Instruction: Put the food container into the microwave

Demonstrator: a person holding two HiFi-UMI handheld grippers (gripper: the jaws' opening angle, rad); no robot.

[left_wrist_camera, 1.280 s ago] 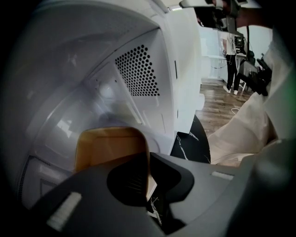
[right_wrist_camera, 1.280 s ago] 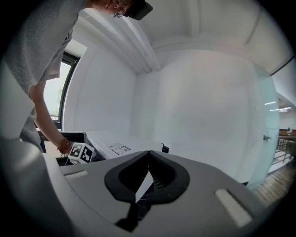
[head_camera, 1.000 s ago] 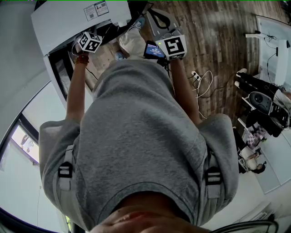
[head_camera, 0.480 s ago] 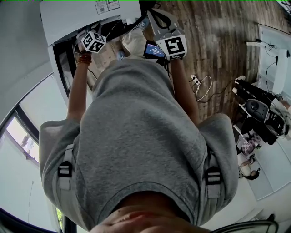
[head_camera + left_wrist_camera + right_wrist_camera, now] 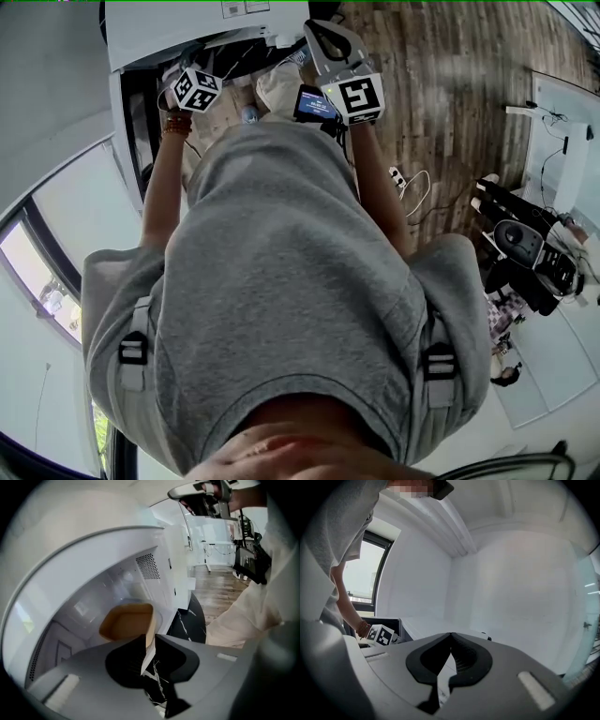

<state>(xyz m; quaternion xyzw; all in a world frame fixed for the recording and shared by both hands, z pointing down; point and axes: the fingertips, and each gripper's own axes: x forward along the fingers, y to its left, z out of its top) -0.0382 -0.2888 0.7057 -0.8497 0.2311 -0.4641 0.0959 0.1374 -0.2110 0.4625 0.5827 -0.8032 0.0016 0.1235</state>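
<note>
Person in a grey shirt stands at the open microwave, both arms reaching toward it. The left gripper is in at the mouth of the microwave's cavity, its jaws pinched on the thin side wall of the food container, a tan, shallow tub with rounded corners. The container is inside the cavity, below the perforated vent patch on the microwave's inner wall. Cannot tell whether it touches the cavity floor. The right gripper is held outside the microwave, off to its right as the person faces it, and is aimed up at a white wall. Its jaws are pressed together, tips meeting, with nothing between them. A dark veined surface shows just below the microwave's front edge, with wood floor beyond it.
</note>
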